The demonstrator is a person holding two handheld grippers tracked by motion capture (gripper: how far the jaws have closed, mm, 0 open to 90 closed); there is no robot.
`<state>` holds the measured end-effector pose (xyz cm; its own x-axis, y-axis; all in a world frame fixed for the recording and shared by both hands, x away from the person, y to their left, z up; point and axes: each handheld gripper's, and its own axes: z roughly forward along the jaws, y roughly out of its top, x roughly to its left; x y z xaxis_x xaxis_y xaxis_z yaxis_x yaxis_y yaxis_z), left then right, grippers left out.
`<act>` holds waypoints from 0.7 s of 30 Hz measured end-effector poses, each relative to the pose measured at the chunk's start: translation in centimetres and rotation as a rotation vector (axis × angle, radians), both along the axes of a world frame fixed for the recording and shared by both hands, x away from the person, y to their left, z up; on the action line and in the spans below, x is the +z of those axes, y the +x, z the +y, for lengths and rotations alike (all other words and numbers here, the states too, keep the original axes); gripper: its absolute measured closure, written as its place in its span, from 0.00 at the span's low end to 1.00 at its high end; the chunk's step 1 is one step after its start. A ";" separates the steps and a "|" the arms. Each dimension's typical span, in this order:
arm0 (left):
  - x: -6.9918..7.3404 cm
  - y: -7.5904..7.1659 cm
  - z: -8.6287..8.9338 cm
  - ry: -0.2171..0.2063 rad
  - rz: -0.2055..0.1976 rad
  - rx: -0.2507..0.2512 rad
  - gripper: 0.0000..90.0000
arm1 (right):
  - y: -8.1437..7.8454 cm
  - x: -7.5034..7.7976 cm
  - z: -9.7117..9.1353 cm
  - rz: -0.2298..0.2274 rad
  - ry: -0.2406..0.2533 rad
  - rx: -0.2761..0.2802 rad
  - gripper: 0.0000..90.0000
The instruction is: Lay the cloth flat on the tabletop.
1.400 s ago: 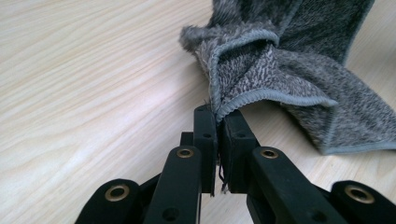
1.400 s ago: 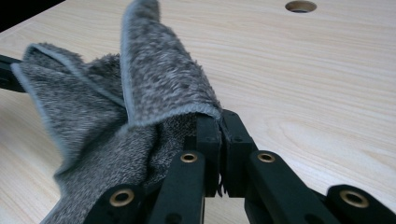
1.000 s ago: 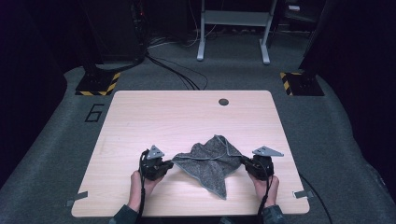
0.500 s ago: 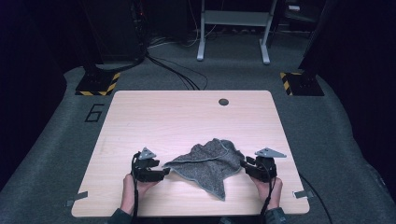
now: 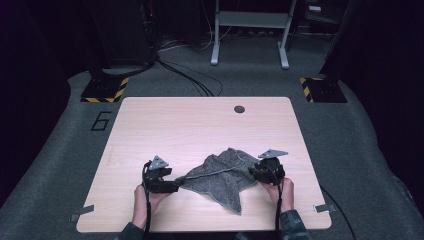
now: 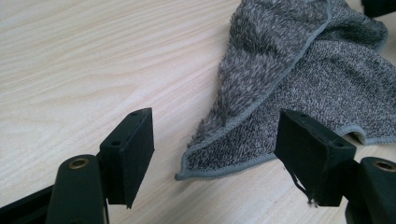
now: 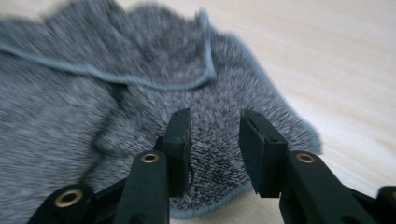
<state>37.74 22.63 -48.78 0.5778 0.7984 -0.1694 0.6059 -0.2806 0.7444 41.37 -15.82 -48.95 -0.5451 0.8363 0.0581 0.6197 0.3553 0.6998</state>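
Note:
A grey fleecy towel (image 5: 220,175) lies crumpled on the wooden table (image 5: 200,125) near its front edge. My left gripper (image 5: 176,186) sits at the towel's left corner. In the left gripper view its jaws (image 6: 215,135) stand wide open and have just been opening; the hemmed towel corner (image 6: 303,70) lies flat between them, untouched. My right gripper (image 5: 252,172) is over the towel's right edge. In the right gripper view its jaws (image 7: 214,135) are apart above the towel (image 7: 93,107) and have just been closing a little, with no cloth pinched.
A round dark grommet (image 5: 239,108) sits near the table's far edge. On the carpet behind stand two black bases with yellow stripes (image 5: 105,89) (image 5: 322,90) and a grey metal frame (image 5: 250,20). Cables run across the floor.
Both grippers have opened and let go of the towel, which now lies slack. The right gripper has moved left, over the towel's edge. The left hand has stayed about where it was.

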 end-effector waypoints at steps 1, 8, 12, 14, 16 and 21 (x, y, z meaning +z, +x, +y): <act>0.0 0.0 0.0 0.003 0.006 -0.002 0.31 | 0.2 -0.4 0.2 0.012 -0.009 -0.003 0.73; -1.4 0.6 -1.3 0.084 0.030 -0.002 0.31 | -0.2 -2.1 0.7 0.031 -0.039 -0.010 0.79; -2.1 0.9 -2.1 0.144 0.037 -0.013 0.31 | -1.0 -2.2 0.5 0.034 -0.031 -0.021 0.81; -2.3 0.9 -2.6 0.157 0.033 -0.009 0.32 | -1.4 -2.2 0.4 0.032 -0.034 -0.022 0.81; -2.4 1.1 -2.8 0.194 0.030 -0.022 0.32 | -2.0 -2.2 0.4 0.038 -0.032 -0.029 0.81; -2.8 1.9 -2.7 0.205 0.016 -0.006 0.34 | -3.9 -2.3 0.1 0.046 -0.008 -0.022 0.82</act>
